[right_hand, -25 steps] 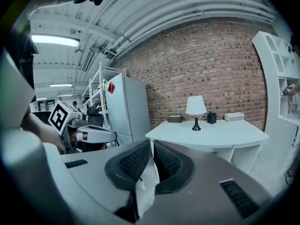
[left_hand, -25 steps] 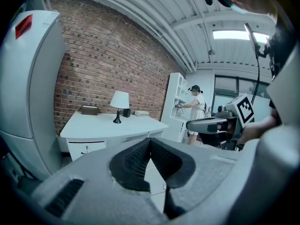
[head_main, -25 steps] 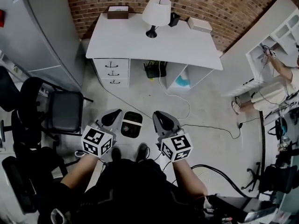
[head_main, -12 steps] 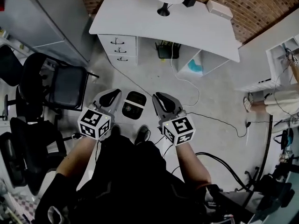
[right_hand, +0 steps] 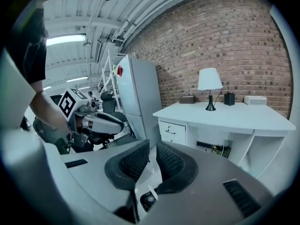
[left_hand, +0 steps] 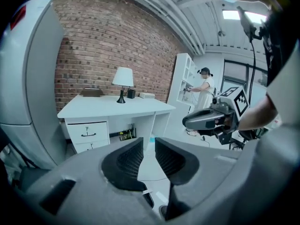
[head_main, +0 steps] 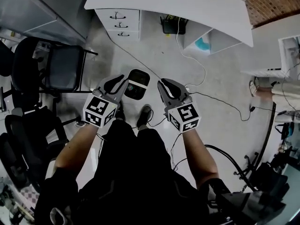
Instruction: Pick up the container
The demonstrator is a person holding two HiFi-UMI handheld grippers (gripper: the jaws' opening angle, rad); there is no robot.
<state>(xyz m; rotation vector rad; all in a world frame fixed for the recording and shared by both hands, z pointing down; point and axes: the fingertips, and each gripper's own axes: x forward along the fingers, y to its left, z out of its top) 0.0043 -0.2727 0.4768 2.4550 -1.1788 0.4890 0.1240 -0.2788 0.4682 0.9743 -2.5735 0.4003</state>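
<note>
The container (head_main: pixel 138 84) is a small dark tub with a pale patch on top. It stands on the grey floor just ahead of the person's shoes (head_main: pixel 144 116). My left gripper (head_main: pixel 119 82) hangs just left of it, and its jaws have just been opening: a narrow gap shows between the ribbed pads (left_hand: pixel 129 159), with nothing in it. My right gripper (head_main: pixel 165 85) hangs just right of the container with its jaws shut and empty. In the gripper views a dark bit of the container (right_hand: pixel 149 199) peeks out under the jaws.
A white desk with drawers (head_main: pixel 117 18) stands ahead, with a box and cables under it. A black office chair (head_main: pixel 63 68) and a grey cabinet (head_main: pixel 37 8) are at the left. A cable (head_main: pixel 213 99) trails across the floor at the right. A person (left_hand: pixel 205 86) stands by white shelves.
Both grippers have sunk toward the floor and now flank the container more closely. The left jaws have parted a little. The head view has tipped further down.
</note>
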